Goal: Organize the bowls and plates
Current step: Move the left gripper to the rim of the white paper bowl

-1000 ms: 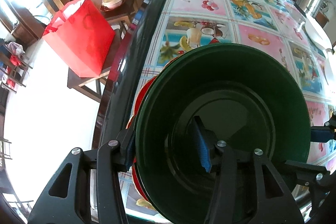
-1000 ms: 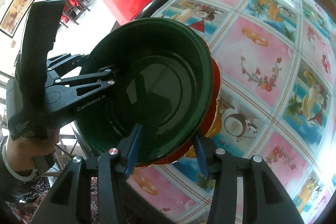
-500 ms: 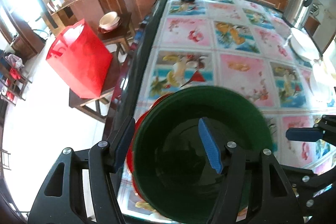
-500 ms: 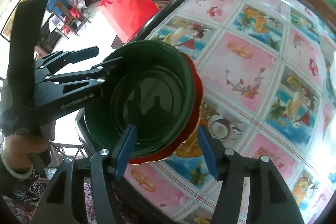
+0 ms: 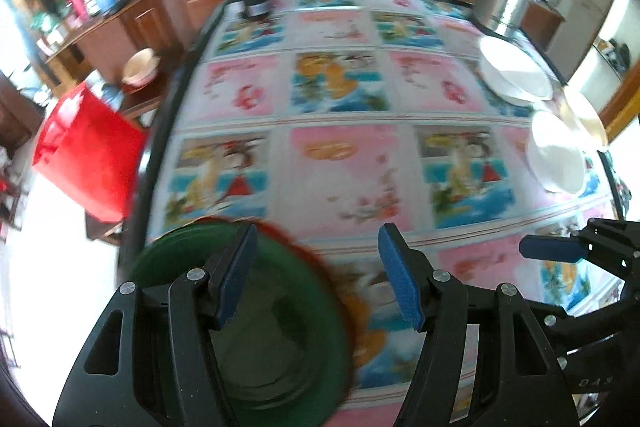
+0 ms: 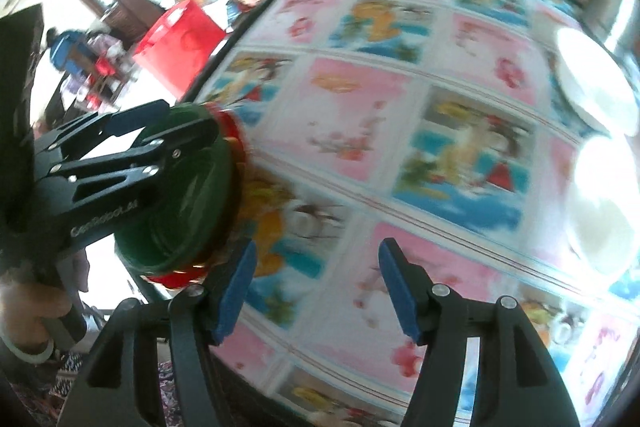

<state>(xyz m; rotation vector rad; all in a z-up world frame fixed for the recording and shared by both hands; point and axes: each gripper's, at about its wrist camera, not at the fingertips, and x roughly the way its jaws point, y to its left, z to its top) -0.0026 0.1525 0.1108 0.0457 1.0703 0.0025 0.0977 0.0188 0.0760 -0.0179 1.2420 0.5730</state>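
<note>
Both views are smeared with blur, so we can't read the prints on the table [image 5: 344,163] cloth, and the left claw's arms cover part of the green bowl [image 5: 280,339]. How many pieces sit under it we cannot tell; only a red rim [image 6: 234,131] peeks out beneath.

The bowl is dark green, round and deep, nested on that red piece at the table's near left corner. It lies below and left of our left claw [image 5: 318,277], and just left of our right claw [image 6: 316,289].

White plates [image 5: 516,73] lie far ahead to the right of both claws, blown out by glare in the right view.

Both claws have just been opening. Left claw: spread, nothing between its blue pads [image 5: 400,283], clear of the bowl. Right claw: spread too, gripping nothing, only bare table between its pads.
</note>
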